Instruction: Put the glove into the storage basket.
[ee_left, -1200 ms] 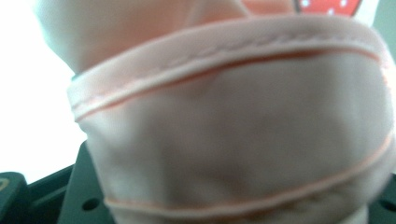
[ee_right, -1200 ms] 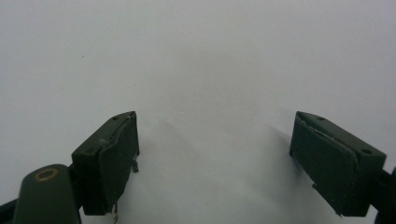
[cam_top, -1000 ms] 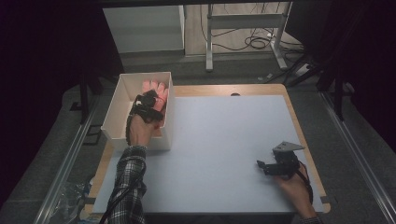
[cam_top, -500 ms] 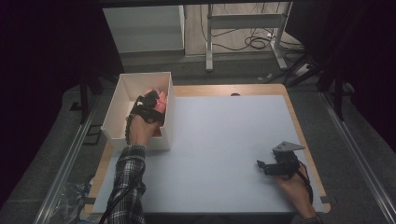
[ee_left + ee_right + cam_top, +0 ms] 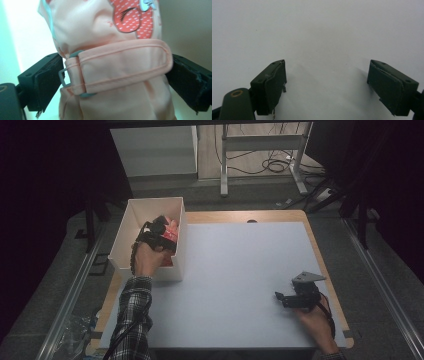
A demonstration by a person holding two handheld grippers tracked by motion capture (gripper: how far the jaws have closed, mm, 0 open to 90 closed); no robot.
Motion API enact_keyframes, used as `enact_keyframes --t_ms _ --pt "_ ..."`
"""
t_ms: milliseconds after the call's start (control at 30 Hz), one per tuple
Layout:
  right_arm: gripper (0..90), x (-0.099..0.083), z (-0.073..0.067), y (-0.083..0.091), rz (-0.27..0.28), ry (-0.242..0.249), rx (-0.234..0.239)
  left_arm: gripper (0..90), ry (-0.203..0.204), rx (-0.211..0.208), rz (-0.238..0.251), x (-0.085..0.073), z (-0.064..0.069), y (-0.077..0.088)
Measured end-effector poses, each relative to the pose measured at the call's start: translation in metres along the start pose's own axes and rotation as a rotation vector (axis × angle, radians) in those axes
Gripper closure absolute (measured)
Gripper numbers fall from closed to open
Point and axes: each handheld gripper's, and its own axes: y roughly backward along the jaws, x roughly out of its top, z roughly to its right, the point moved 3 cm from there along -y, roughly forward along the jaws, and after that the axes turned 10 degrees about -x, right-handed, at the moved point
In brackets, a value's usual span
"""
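Since a second ago my left gripper [image 5: 162,226] has sunk with the pink mitten [image 5: 112,62] into the white box [image 5: 131,222] at ten o'clock on the table [image 5: 240,270], and its jaws have just been opening; the mitten sits between them, barely touched. I judge this the release. Next I lift clear. My right gripper [image 5: 281,298] rests spread and empty at four o'clock.

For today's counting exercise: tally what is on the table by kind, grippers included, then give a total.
Grippers: 2, left and right
White box: 1
Pink mitten: 1
Total: 4
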Motion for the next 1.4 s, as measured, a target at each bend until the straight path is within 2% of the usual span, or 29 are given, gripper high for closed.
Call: enact_keyframes --t_ms 67,200,300,433,567,633,767,800,900,1200,1400 --pt "16.0 0.0 0.0 0.0 0.0 0.0 0.0 7.6 -0.005 0.001 0.011 0.0 0.0 0.002" --pt "16.0 0.0 0.0 0.0 0.0 0.0 0.0 19.0 -0.013 -0.003 0.026 0.002 0.0 0.004" --pt "16.0 0.0 0.0 0.0 0.0 0.0 0.0 25.8 -0.007 -0.012 0.067 0.004 -0.001 0.007" --pt "16.0 0.0 0.0 0.0 0.0 0.0 0.0 26.6 -0.016 0.01 0.102 0.01 -0.003 0.003" --pt "16.0 0.0 0.0 0.0 0.0 0.0 0.0 24.5 -0.031 0.004 0.109 0.013 -0.004 -0.003" --pt "16.0 0.0 0.0 0.0 0.0 0.0 0.0 19.1 -0.039 -0.006 0.091 0.012 -0.004 -0.004" --pt "16.0 0.0 0.0 0.0 0.0 0.0 0.0 10.9 -0.029 -0.037 0.104 0.009 -0.003 0.002" --pt "16.0 0.0 0.0 0.0 0.0 0.0 0.0 10.1 -0.031 -0.034 0.108 0.008 -0.004 0.004" --pt "16.0 0.0 0.0 0.0 0.0 0.0 -0.001 8.8 -0.029 -0.04 0.14 0.006 -0.001 0.013" --pt "16.0 0.0 0.0 0.0 0.001 0.001 -0.001 6.4 -0.088 -0.012 0.216 -0.005 0.008 0.039" --pt "16.0 0.0 0.0 0.0 0.001 0.002 -0.001 5.0 -0.118 -0.03 0.273 -0.021 0.01 0.052"
